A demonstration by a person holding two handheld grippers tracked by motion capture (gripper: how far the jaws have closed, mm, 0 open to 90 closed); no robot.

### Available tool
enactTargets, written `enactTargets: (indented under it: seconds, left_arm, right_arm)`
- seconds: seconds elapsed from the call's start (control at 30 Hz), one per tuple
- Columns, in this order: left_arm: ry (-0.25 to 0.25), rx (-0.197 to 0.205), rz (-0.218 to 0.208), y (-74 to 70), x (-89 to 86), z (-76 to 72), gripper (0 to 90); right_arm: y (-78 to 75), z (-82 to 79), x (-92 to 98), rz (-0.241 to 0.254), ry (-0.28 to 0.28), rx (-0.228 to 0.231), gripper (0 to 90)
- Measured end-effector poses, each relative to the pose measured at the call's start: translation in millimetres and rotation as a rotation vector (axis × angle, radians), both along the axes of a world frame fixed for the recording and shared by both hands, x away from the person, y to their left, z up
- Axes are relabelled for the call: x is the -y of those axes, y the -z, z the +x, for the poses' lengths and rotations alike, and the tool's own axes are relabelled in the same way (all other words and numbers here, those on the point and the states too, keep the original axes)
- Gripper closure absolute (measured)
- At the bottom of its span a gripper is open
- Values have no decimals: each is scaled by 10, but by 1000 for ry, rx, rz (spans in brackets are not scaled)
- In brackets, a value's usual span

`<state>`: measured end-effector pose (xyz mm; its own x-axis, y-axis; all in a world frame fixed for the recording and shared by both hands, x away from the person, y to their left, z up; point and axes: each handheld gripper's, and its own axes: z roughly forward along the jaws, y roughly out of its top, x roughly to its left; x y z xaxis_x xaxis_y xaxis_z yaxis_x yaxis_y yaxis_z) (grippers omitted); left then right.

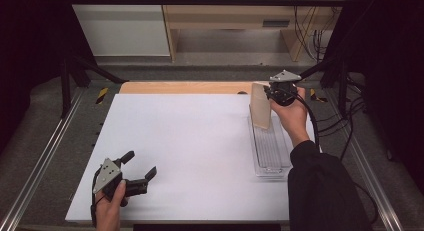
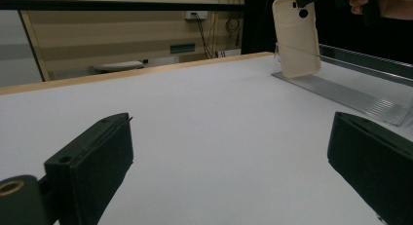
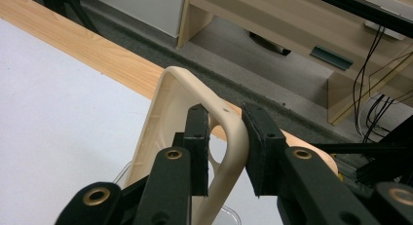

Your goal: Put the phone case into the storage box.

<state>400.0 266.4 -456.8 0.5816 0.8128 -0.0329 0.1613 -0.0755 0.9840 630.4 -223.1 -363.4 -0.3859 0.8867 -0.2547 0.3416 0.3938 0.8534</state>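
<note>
cream phone case (image 1: pixel 260 107) clamped in right gripper (image 1: pixel 274 92) fingers above clear tray (image 1: pixel 270 163); left gripper (image 1: pixel 140 171) fingers spread, empty.

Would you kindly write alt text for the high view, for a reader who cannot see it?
The right gripper holds a cream phone case upright over the far end of a clear tray on a white table. The left gripper rests open near the front-left corner.
</note>
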Motion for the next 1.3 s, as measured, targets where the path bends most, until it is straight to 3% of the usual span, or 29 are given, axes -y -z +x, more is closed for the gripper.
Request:
enactTargets:
  seconds: [1.03, 1.3]
  left_arm:
    - [-1, -1, -1, 3, -2, -2, 28]
    - [0, -2, 2, 6, -2, 3, 28]
  right_arm:
    - [34, 77, 21, 28, 39, 0, 624]
    - [42, 98, 21, 52, 66, 13, 509]
